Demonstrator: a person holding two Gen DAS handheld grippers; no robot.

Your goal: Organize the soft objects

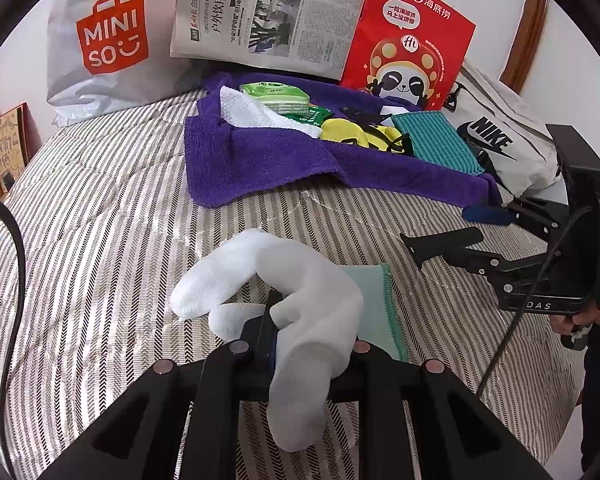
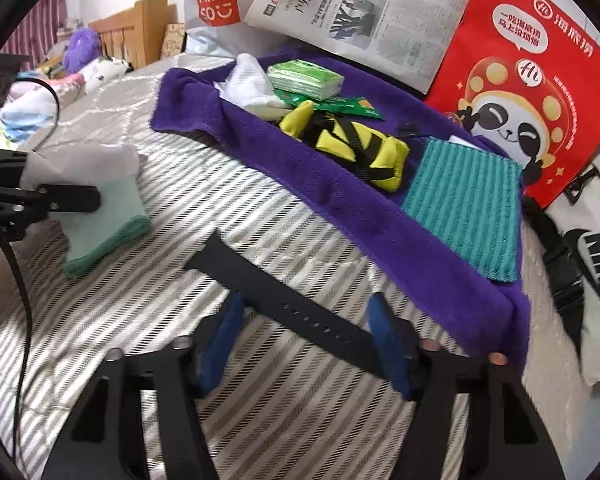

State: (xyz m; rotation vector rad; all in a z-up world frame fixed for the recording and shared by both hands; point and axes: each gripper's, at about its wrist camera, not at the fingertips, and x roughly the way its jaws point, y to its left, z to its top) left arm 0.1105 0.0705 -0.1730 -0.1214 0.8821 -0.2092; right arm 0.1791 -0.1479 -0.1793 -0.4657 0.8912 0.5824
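My left gripper (image 1: pixel 278 330) is shut on a white glove (image 1: pixel 300 280), which drapes over its fingers above the striped bedspread (image 1: pixel 100 220). A pale green cloth (image 1: pixel 374 300) lies just beyond it, also seen in the right wrist view (image 2: pixel 104 220). My right gripper (image 2: pixel 304 340) is open, its blue pads (image 2: pixel 388 344) on either side of a black strap (image 2: pixel 284 304) lying flat on the bed. The purple towel (image 2: pixel 340 200) holds a white cloth (image 2: pixel 252 84), a green tissue pack (image 2: pixel 304 78), a yellow and black pouch (image 2: pixel 352 144) and a teal cloth (image 2: pixel 464 196).
A Miniso bag (image 1: pixel 100 40), a newspaper (image 1: pixel 268 12), a red panda bag (image 1: pixel 412 40) and a white Nike bag (image 1: pixel 496 136) stand behind the towel. The right gripper shows in the left wrist view (image 1: pixel 472 224). A cable (image 1: pixel 16 264) hangs at left.
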